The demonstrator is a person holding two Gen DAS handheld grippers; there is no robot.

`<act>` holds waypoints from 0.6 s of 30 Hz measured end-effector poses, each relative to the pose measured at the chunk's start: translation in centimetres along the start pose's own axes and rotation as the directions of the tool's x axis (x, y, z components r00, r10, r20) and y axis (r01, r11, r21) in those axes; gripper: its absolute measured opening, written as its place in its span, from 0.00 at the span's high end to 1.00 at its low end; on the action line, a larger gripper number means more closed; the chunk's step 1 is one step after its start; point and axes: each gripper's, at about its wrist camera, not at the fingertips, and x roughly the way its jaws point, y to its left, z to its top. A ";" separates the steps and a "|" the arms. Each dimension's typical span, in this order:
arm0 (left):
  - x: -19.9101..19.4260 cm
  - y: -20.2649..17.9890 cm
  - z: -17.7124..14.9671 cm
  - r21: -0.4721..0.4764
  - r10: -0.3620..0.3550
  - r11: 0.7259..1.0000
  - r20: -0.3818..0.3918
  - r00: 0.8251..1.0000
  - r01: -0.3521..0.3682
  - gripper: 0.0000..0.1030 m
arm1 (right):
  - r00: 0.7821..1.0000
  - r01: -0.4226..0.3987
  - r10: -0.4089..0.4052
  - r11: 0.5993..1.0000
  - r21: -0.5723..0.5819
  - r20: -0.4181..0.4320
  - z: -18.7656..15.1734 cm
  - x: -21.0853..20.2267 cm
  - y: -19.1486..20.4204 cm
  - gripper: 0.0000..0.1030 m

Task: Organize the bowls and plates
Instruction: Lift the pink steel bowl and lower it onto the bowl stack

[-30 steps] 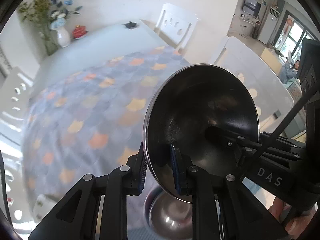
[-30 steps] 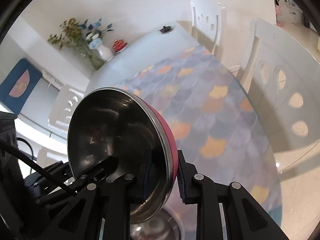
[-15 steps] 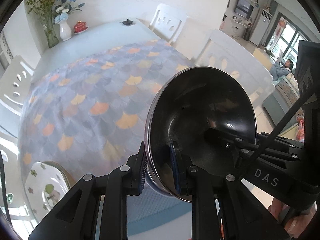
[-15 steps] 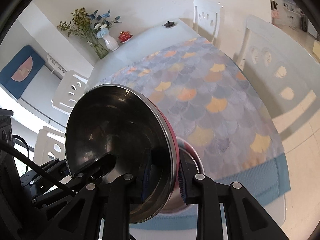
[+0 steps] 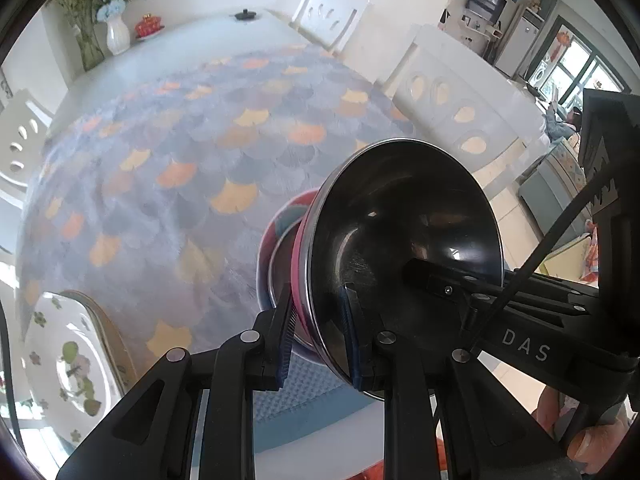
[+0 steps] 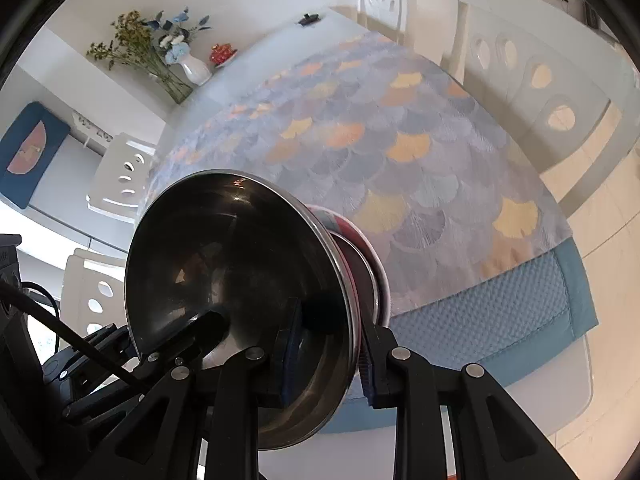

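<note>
**Around the dining table**

A cloth with a scale pattern in grey, orange and yellow (image 6: 400,148) covers the near part of the white table (image 5: 200,40). At the far end stand a white vase with blue flowers (image 6: 194,68), a small red lidded pot (image 6: 222,53) just beside it, and a small black object (image 5: 245,15). White chairs with oval holes (image 6: 532,68) stand around the table.

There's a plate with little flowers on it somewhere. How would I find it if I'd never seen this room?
Start at the big table with the fish-scale tablecloth in blue and orange. Follow the cloth to its near corner on the left side of the left wrist view, well left of the shiny metal bowl that the left claw grips. The flowered plate is white with small green and pink blossoms, not metal.
</note>
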 end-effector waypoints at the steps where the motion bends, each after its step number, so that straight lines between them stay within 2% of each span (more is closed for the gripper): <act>1: 0.3 0.0 -0.1 -0.004 -0.005 1.000 -0.008 1.000 0.005 0.82 | 1.000 0.001 -0.001 1.000 0.003 -0.005 -0.1 0.2 -0.1 0.77; 10: 2.8 1.6 -0.8 -0.068 -0.043 0.997 -0.071 0.997 0.038 0.81 | 0.998 0.008 -0.006 1.000 0.029 -0.057 -0.6 2.4 -1.3 0.77; 18: 2.2 3.6 -0.4 -0.138 -0.049 0.989 -0.035 0.998 0.044 0.81 | 0.999 0.000 0.002 0.999 0.036 -0.042 0.0 2.3 -1.7 0.77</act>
